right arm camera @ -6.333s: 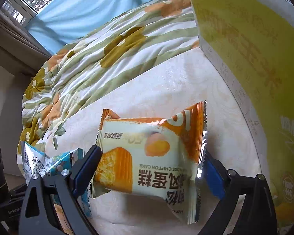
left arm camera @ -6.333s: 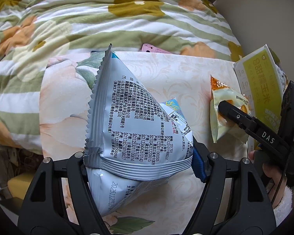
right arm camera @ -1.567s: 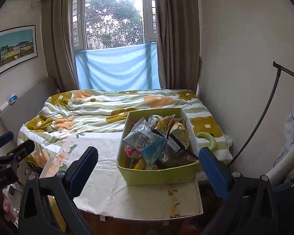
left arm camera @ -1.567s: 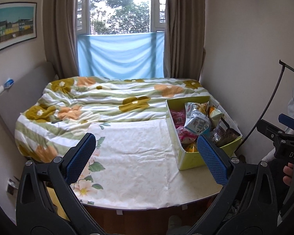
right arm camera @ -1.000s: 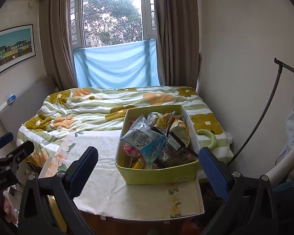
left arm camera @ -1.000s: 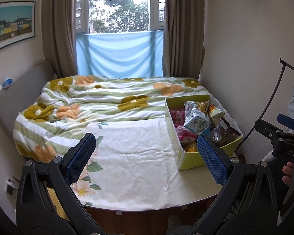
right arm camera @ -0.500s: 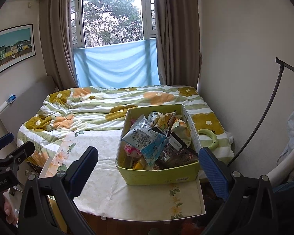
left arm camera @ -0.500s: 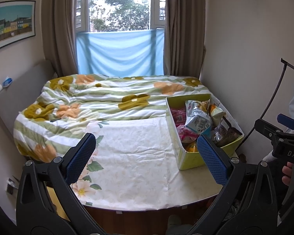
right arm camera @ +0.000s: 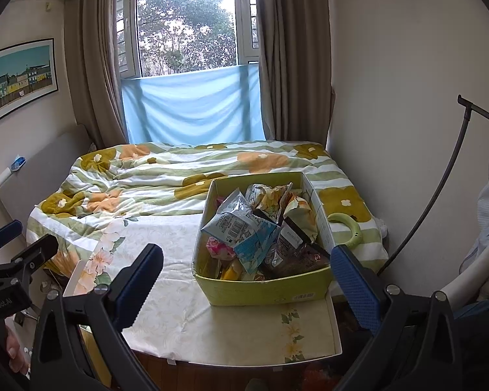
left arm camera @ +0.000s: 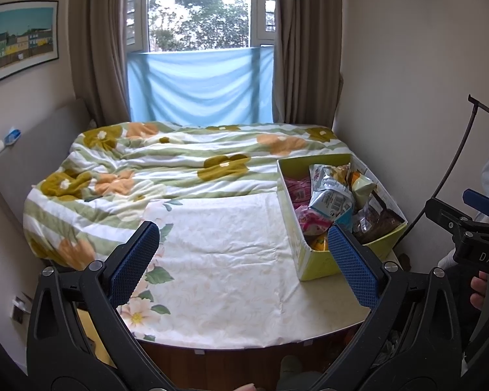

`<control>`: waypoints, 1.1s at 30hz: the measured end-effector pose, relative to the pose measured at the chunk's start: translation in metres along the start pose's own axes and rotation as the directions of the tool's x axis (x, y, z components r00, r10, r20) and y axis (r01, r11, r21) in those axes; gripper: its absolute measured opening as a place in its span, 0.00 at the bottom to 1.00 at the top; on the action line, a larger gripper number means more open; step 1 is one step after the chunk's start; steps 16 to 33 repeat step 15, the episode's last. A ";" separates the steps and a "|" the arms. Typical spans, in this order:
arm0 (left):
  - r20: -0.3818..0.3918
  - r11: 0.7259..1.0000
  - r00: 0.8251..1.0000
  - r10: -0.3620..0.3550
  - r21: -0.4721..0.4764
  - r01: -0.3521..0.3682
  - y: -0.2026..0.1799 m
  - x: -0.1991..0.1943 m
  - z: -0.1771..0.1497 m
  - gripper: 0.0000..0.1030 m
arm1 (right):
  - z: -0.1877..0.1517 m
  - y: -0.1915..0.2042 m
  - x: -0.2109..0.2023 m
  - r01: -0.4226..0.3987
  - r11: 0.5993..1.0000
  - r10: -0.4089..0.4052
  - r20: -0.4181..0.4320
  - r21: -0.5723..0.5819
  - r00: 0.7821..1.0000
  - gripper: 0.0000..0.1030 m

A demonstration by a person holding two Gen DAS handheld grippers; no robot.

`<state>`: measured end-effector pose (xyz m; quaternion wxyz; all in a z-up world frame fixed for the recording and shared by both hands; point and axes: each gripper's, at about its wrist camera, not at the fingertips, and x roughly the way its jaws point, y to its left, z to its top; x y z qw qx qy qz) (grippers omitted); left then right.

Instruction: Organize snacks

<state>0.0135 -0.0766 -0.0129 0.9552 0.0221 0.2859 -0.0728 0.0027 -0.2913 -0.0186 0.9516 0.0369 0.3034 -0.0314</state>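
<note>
Yellow-green cardboard box (right arm camera: 267, 288) sits at the right end of the cloth-covered table (left arm camera: 225, 260), its near wall close to the table's front edge and its right wall by the table's right edge. Foil and plastic snack packets (right arm camera: 244, 228) fill it and rise above the rim. I hold my left tool (left arm camera: 241, 257) released, jaws spread wide and empty, above the bare cloth left of the box. My right tool (right arm camera: 247, 277) is likewise released and empty, facing the box. Bare cloth runs from the box to the table's left edge. A striped floral quilt (left arm camera: 166, 166) borders the far edge.
</note>
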 end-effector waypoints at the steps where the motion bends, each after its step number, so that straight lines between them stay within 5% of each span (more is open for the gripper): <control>1: 0.001 1.000 1.000 0.000 -0.003 0.000 0.001 0.000 0.000 0.99 | 0.000 0.000 0.000 0.000 1.000 0.000 0.000 0.001 1.000 0.99; 33: 0.021 1.000 1.000 0.012 -0.002 -0.012 0.001 -0.003 -0.005 0.99 | -0.003 0.000 0.001 0.007 1.000 -0.007 -0.010 0.013 1.000 0.99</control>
